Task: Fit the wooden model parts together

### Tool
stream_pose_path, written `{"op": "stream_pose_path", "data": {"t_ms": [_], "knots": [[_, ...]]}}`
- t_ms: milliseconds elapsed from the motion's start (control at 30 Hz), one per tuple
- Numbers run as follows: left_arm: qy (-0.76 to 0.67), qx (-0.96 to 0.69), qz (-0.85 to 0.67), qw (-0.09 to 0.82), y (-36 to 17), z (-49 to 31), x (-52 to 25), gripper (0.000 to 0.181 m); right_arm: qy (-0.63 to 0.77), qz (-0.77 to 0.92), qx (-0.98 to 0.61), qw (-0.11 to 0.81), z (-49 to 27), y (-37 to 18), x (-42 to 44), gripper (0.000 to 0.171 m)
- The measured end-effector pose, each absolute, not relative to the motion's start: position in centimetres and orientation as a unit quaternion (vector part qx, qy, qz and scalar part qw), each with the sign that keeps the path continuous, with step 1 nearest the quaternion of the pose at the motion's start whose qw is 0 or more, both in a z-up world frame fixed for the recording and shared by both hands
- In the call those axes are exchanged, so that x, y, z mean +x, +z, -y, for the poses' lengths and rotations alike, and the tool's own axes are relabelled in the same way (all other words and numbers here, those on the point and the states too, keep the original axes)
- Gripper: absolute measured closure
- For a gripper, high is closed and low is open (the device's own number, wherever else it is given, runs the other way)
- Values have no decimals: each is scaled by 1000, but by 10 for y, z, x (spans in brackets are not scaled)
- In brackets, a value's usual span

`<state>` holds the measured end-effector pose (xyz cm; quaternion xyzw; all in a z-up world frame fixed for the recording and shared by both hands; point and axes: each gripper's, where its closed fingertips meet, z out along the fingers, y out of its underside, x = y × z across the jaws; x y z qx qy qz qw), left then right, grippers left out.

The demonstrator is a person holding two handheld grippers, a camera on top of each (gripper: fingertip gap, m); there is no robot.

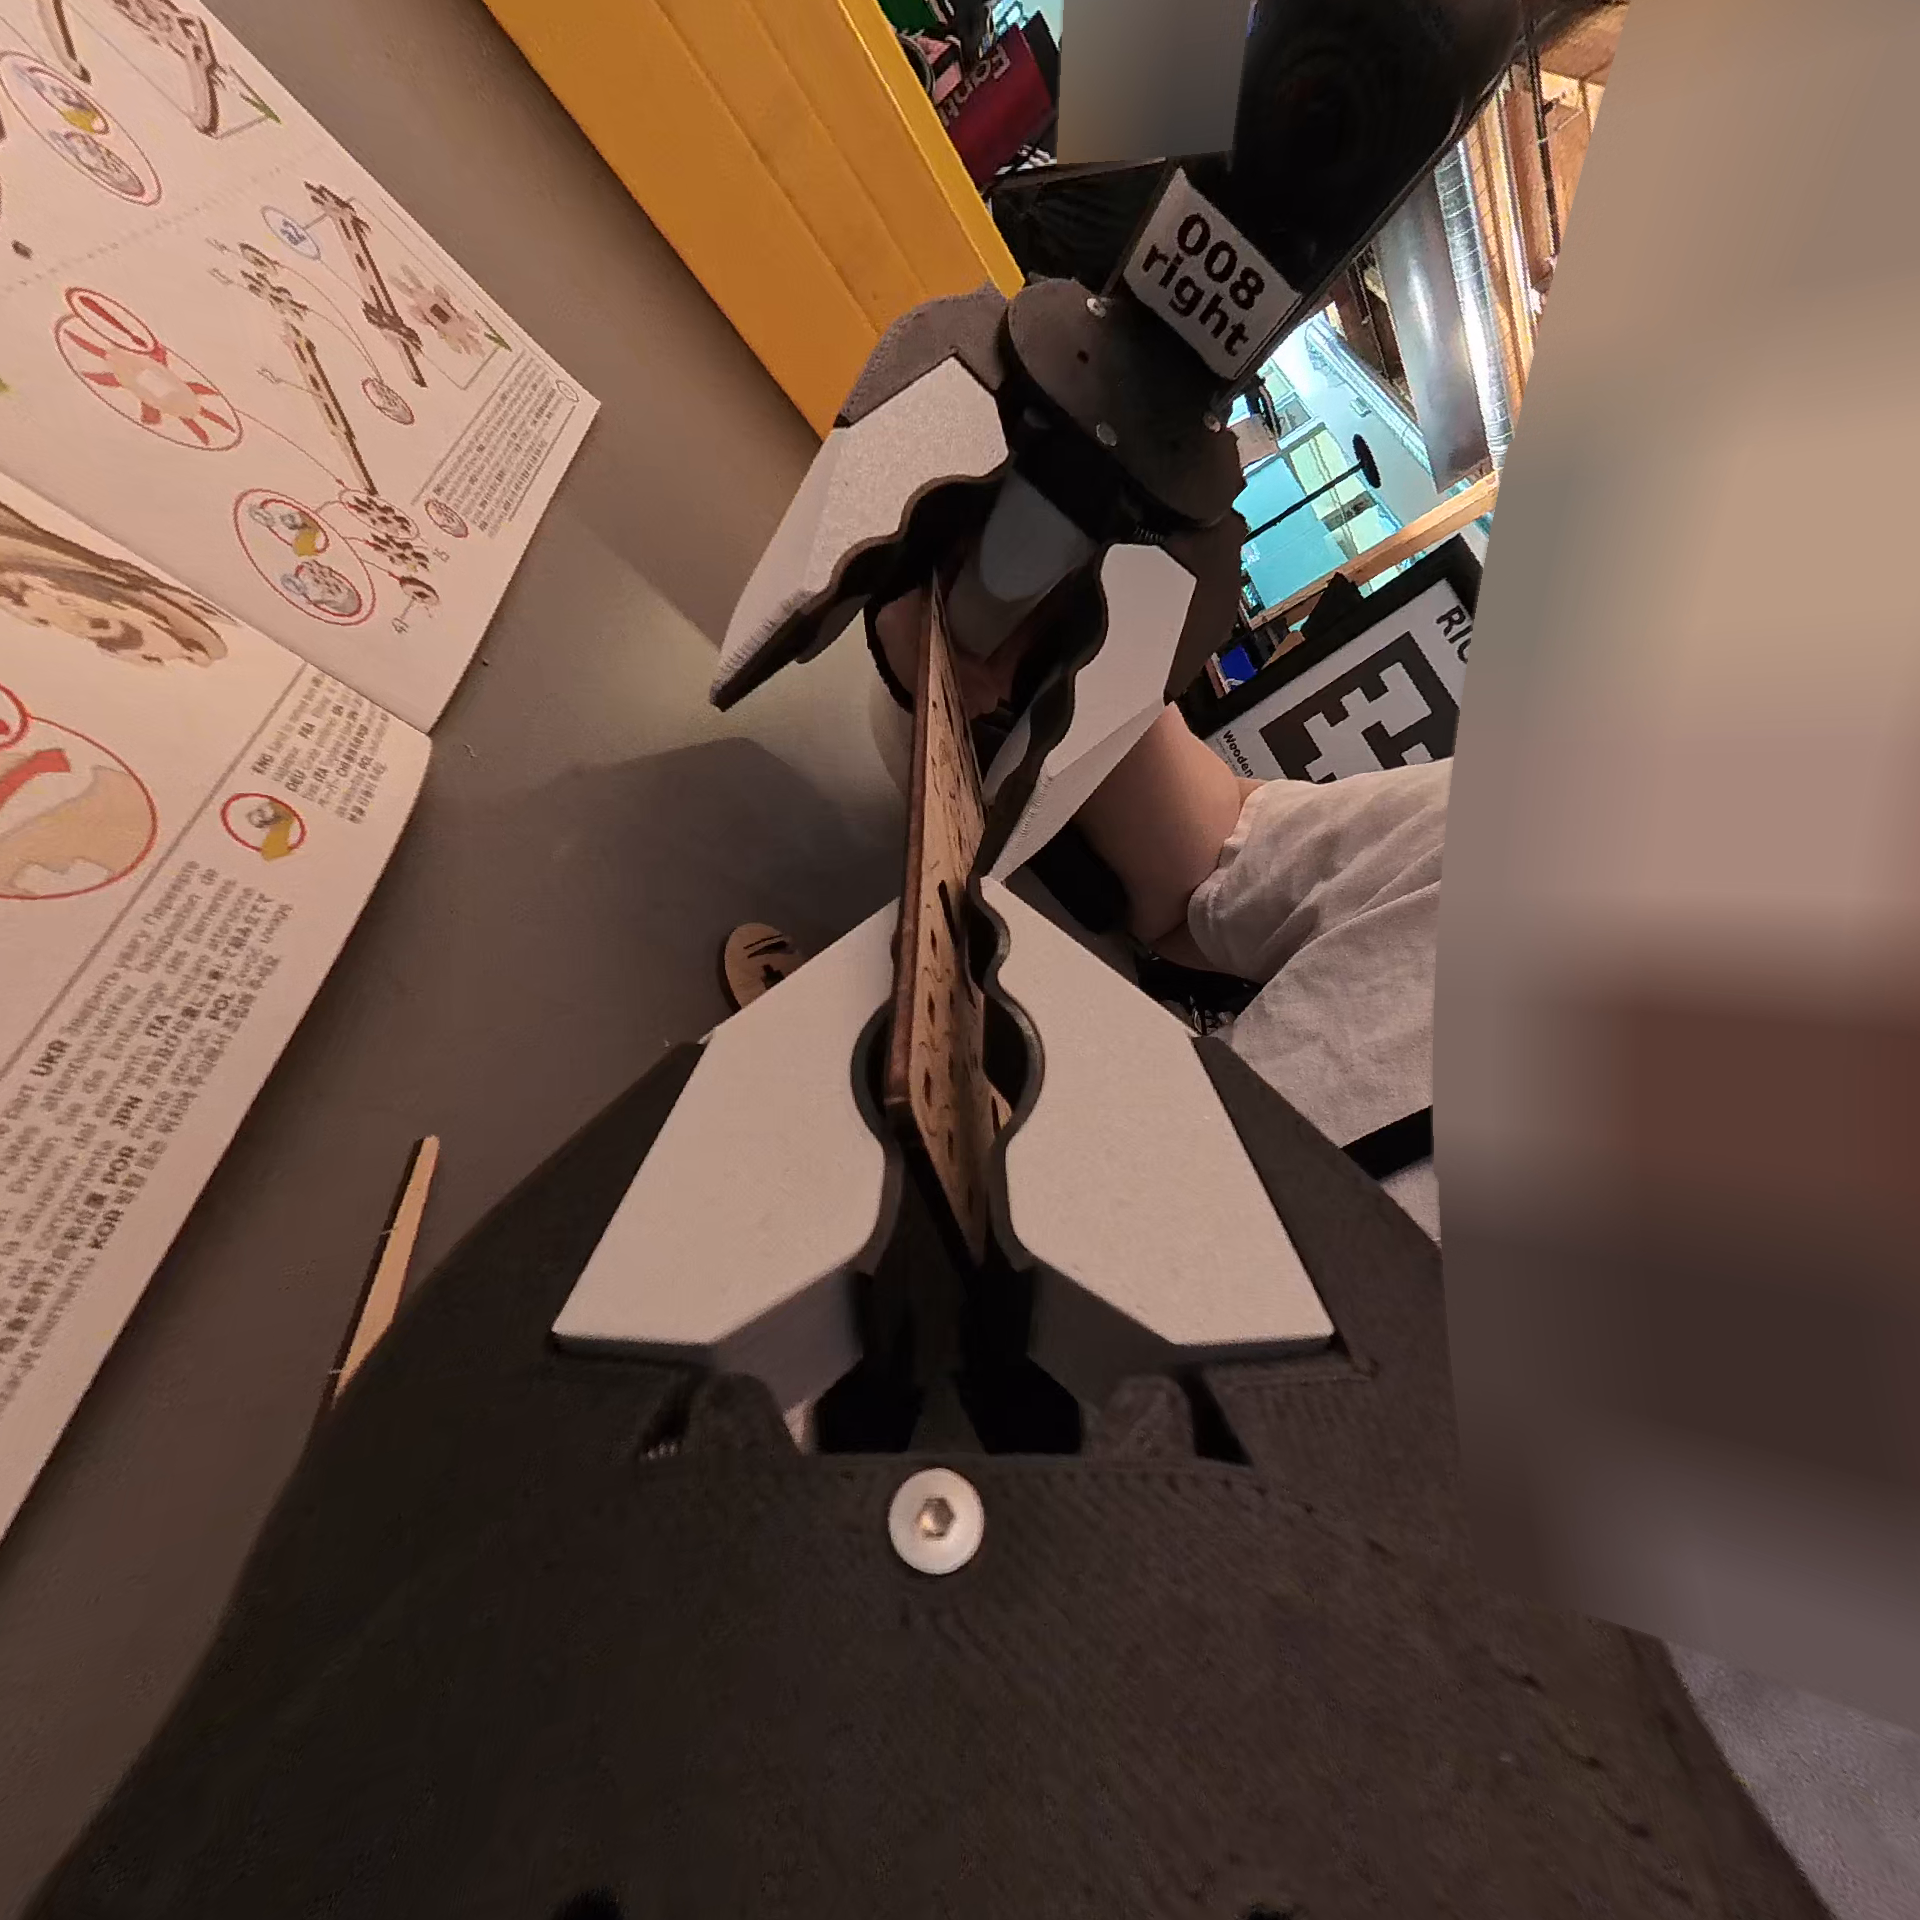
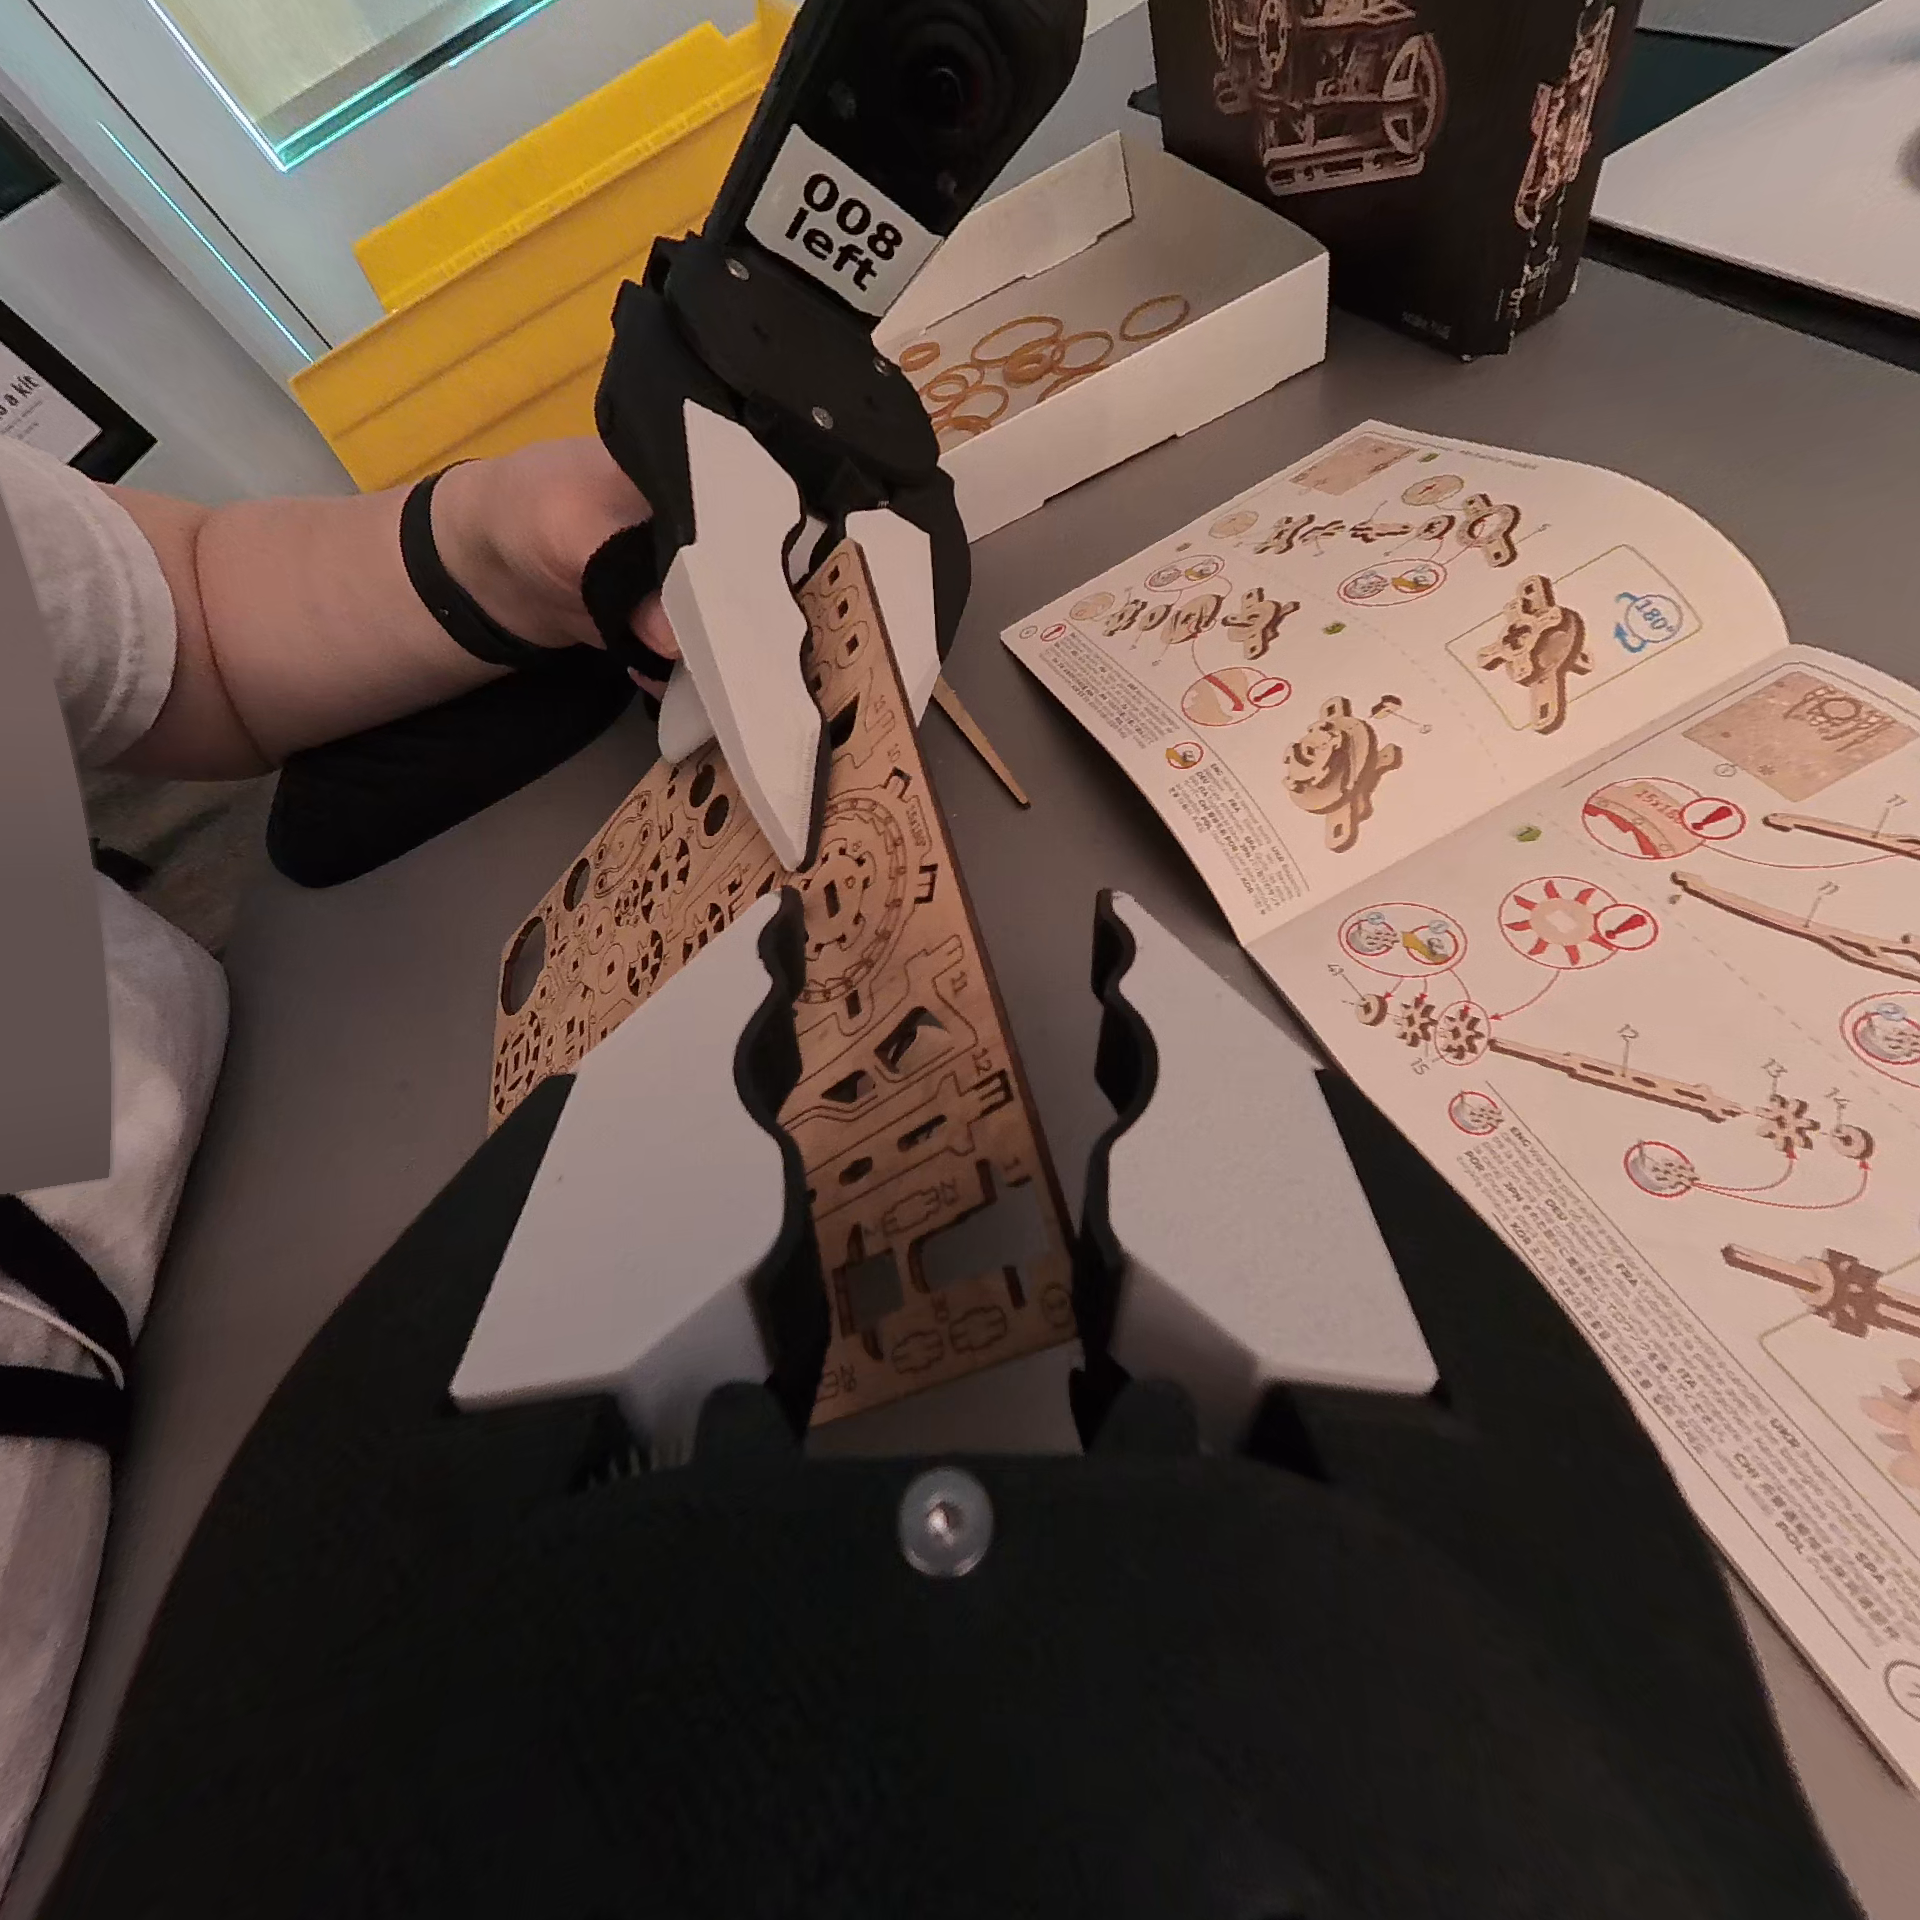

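My left gripper (image 1: 940, 1049) is clamped on the wooden sheet (image 2: 894, 1091), holding it tilted on edge above the table (image 2: 343, 1039). My right gripper (image 2: 940, 935) is spread wide, sheet between fingers, not gripping.

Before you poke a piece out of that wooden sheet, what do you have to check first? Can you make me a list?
1. Left tool shut on the wooden sheet: ok, its fingers clamp the sheet's upper edge.
2. Right tool open and free: ok, nothing sits between its fingers.
3. Sheet held steady: ok, it stands tilted with its lower edge on the grey table.
4. Right tool lined up with the sheet: ok, the sheet shows between its fingers.
5. Instruction booklet open for checking: ok, it lies flat beside the sheet.
6. Which piece to push out: cannot tell.
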<state>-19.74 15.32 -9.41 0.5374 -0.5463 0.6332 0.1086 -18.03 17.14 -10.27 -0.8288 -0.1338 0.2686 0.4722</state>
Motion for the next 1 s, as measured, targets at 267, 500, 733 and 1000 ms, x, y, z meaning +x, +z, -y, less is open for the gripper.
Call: {"op": "stream_pose_path", "data": {"t_ms": [267,500,733,1000], "knots": [[635,537,544,109,-93,-154,-197,179,268,134,-826,477,-172,-102,-180,116],[637,539,541,112,-93,-154,-197,179,302,111,-812,487,-172,-95,-175,116],[638,539,537,116,-94,-155,-197,179,344,74,-789,503,-172,-83,-163,121],[638,538,539,115,-94,-153,-197,179,341,102,-808,470,-169,-96,-179,125]]}}
